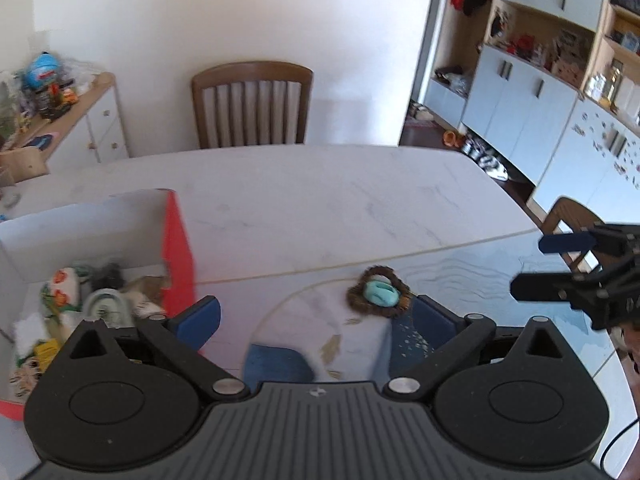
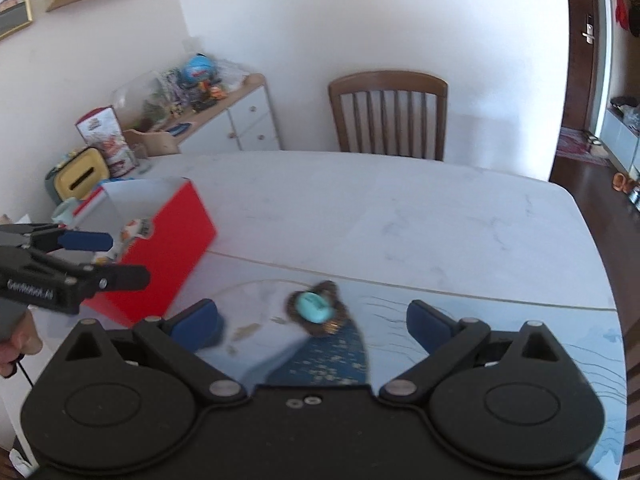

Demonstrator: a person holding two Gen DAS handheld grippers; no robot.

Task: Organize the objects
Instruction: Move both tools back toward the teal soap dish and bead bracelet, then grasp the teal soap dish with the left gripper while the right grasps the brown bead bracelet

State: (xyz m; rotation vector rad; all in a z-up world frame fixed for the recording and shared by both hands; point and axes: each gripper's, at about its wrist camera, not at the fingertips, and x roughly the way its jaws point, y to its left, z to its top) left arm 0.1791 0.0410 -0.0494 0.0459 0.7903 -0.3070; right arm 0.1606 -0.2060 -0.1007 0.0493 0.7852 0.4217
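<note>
A small brown nest-like ornament with a turquoise stone (image 1: 378, 294) (image 2: 316, 308) lies on a patterned blue-and-white mat (image 1: 480, 276) at the near side of the white table (image 1: 320, 200). My left gripper (image 1: 316, 320) is open wide; the ornament sits just ahead of its right finger, untouched. My right gripper (image 2: 314, 326) (image 1: 540, 264) is open too, and the ornament lies just ahead between its fingers, clear of both pads. A red box with a white inside (image 1: 178, 256) (image 2: 160, 256) stands to the left and holds several small objects. The left gripper (image 2: 120, 258) hovers beside that box.
A wooden chair (image 1: 252, 104) stands at the table's far side and another (image 1: 568, 216) at its right end. A sideboard with toys (image 1: 80, 112) lies far left, cabinets (image 1: 520, 92) far right. A yellow container (image 2: 80, 178) sits behind the box.
</note>
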